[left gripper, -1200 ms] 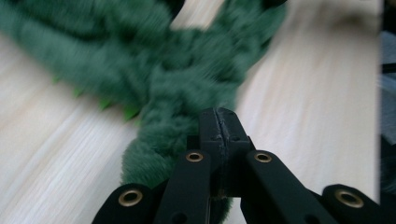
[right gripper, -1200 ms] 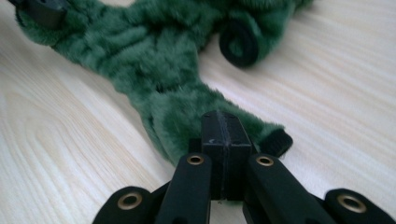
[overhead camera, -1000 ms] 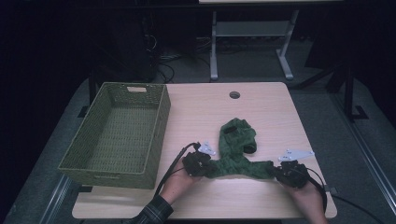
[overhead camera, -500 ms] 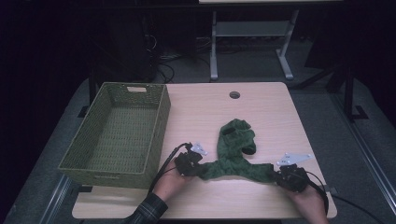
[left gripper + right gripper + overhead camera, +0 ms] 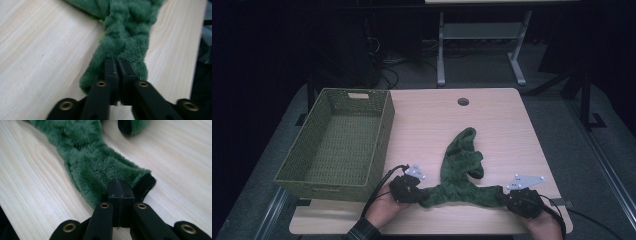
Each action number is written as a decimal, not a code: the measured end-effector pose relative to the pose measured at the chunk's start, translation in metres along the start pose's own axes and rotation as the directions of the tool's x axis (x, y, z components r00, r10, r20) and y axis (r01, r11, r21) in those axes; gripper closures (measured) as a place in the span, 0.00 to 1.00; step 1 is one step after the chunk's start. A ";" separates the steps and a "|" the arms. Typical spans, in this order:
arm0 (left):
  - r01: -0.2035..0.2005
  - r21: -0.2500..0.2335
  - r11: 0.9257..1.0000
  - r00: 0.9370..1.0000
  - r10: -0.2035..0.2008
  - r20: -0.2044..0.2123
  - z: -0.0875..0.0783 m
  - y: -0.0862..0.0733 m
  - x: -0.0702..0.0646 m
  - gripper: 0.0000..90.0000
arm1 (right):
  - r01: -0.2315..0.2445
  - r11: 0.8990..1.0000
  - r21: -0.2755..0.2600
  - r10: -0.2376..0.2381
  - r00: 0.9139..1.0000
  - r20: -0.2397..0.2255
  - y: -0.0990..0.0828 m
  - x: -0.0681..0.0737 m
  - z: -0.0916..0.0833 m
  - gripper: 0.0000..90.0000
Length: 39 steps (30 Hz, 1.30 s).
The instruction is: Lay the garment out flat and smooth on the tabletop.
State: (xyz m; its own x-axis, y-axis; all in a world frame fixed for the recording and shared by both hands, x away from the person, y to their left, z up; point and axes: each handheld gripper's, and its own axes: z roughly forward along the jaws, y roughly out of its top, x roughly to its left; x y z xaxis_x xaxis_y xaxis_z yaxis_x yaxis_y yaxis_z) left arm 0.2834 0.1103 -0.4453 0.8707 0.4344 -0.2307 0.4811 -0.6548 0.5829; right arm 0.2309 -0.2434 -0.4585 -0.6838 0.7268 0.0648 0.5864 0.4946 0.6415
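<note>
A dark green fleece garment (image 5: 462,160) lies on the wooden table (image 5: 507,125), bunched in the middle with two ends stretched along the near edge. My left gripper (image 5: 423,194) grips the left end; in the left gripper view its jaws (image 5: 118,67) have just been opening slightly, but the fleece (image 5: 125,32) is still pinched between the tips. My right gripper (image 5: 505,196) grips the right end. In the right gripper view its jaws (image 5: 120,190) are pressed together on the fleece (image 5: 92,162) beside a black cuff edge (image 5: 146,183).
A green woven basket (image 5: 384,132) stands at the table's left side. A round cable hole (image 5: 463,101) sits near the far edge. A grey desk frame (image 5: 482,35) stands on the floor beyond. Both hands are close to the table's near edge.
Both grippers have drawn back toward the near edge, the left one also going left. The garment's lower part is pulled out straighter between them.
</note>
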 end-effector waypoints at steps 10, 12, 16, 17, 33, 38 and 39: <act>-0.045 -0.065 0.997 0.998 0.042 -0.043 -0.007 0.044 0.017 0.72 | -0.041 0.997 -0.058 0.040 0.999 -0.020 0.027 -0.016 0.007 0.83; -0.047 -0.073 0.996 0.998 0.044 -0.046 -0.003 0.055 0.024 0.70 | -0.048 0.997 -0.058 0.046 0.999 -0.025 0.032 -0.019 0.012 0.81; -0.057 -0.087 0.995 0.997 0.052 -0.058 0.005 0.077 0.037 0.66 | -0.057 0.997 -0.046 0.056 0.998 -0.021 0.039 -0.025 0.020 0.78; -0.052 -0.098 0.994 0.997 0.047 -0.060 0.007 0.082 0.039 0.65 | -0.063 0.997 -0.044 0.062 0.998 -0.021 0.040 -0.026 0.022 0.78; -0.062 -0.087 0.994 0.998 0.060 -0.024 0.052 0.125 0.056 0.65 | -0.084 0.996 -0.032 0.083 0.995 -0.049 0.043 -0.027 0.034 0.73; -0.079 -0.065 0.995 0.997 0.077 -0.022 0.055 0.125 0.055 0.88 | -0.098 0.995 -0.017 0.097 0.994 -0.057 0.045 -0.030 0.042 0.73; -0.068 -0.074 0.995 0.998 0.067 -0.012 0.055 0.125 0.054 0.91 | -0.104 0.995 -0.014 0.103 0.993 -0.056 0.046 -0.030 0.044 0.73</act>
State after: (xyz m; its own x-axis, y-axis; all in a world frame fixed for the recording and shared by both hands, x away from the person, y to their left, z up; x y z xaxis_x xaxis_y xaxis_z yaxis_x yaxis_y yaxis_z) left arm 0.3962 0.0174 -0.4276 0.8997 0.3968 -0.1817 0.4120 -0.6349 0.6536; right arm 0.2973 -0.2220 -0.4647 -0.6434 0.7456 0.1734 0.6481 0.4101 0.6417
